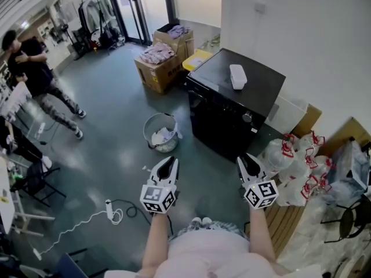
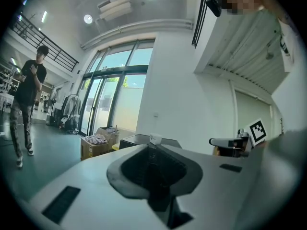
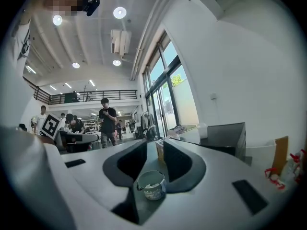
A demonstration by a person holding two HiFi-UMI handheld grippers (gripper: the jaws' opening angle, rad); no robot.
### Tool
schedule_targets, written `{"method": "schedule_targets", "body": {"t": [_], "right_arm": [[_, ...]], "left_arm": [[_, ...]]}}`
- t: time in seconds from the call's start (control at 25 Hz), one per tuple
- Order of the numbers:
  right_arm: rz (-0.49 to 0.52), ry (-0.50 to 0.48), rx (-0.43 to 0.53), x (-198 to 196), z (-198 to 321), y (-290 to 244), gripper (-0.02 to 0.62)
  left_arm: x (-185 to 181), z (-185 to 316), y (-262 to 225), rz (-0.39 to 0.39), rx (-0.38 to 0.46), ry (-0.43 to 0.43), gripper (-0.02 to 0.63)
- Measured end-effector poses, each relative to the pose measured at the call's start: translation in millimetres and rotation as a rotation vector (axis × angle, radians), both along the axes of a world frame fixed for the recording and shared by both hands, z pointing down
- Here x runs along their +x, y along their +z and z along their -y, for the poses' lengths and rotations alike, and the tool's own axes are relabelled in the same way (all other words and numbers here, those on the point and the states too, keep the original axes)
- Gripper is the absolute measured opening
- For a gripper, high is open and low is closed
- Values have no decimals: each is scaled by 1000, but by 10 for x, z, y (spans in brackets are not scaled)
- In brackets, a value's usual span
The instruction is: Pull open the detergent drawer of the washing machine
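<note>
Left tool [image 1: 171,162] closed, empty; right tool [image 1: 246,158] narrowly open, empty; both apart from the washing machine [image 1: 232,106].

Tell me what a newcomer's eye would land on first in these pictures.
The black washing machine stands against the white wall, mid-frame in the head view, with a white container on its top. Nearer the person, the left gripper and right gripper point toward it, short of it, both empty. A round wastebasket stands on the floor left of the machine.
</note>
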State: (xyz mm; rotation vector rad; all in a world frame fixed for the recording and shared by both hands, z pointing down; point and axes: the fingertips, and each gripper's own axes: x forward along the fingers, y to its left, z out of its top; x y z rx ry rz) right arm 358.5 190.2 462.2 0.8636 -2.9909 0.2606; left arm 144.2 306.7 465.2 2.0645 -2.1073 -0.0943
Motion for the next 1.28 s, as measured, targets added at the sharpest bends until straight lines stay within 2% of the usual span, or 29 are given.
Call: {"method": "schedule_targets", "body": {"t": [0.04, 0.12, 0.28, 0.44, 0.72, 1.08, 1.28], "right_arm": [[8, -10, 1, -22, -8, -11, 130], [17, -23, 7, -60, -12, -32, 173], [15, -5, -1, -82, 20, -12, 292], [42, 4, -5, -124, 11, -23, 370], [53, -2, -1, -303, 35, -39, 410], [68, 41, 8, -446, 86, -22, 414], [56, 42, 4, -549, 143, 5, 414]], "left_arm": [[-1, 3, -15, 6, 4, 2, 54], [-2, 20, -36, 12, 13, 10, 168], [-20, 36, -39, 4, 30, 16, 248], [-74, 7, -34, -6, 41, 19, 321], [-241, -2, -42, 10, 54, 16, 347], [-503, -70, 26, 44, 47, 13, 347], [-640, -49, 70, 35, 41, 0, 347]]}}
